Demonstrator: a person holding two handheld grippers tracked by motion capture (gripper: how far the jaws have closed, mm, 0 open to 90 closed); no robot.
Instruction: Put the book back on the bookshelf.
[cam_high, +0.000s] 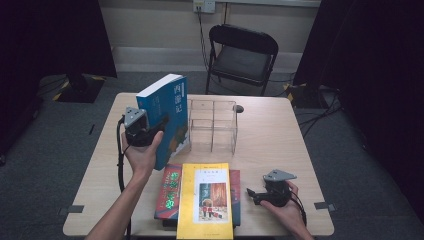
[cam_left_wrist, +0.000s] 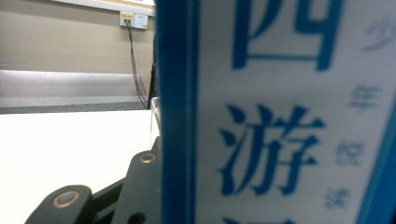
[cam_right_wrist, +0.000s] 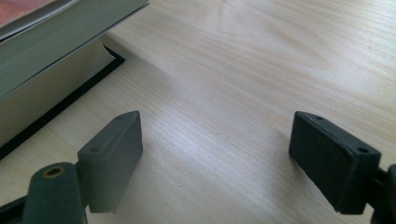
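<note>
A blue-and-white paperback (cam_high: 170, 112) with large Chinese characters is held upright above the table's left half, and my left gripper (cam_high: 156, 127) is shut on its spine side. In the left gripper view the book's spine (cam_left_wrist: 280, 116) stands close up against one black finger (cam_left_wrist: 140, 186). A clear acrylic organiser (cam_high: 212, 125) with several compartments stands just right of the book, apart from it. My right gripper (cam_high: 252, 195) rests low near the front right of the table, open, with bare wood between its pads (cam_right_wrist: 215, 154).
A yellow book (cam_high: 206, 197) lies on top of a red one (cam_high: 170, 190) at the front middle; the stack's page edges (cam_right_wrist: 42, 60) lie left of the right gripper. A black folding chair (cam_high: 242, 52) stands behind the wooden table (cam_high: 270, 135).
</note>
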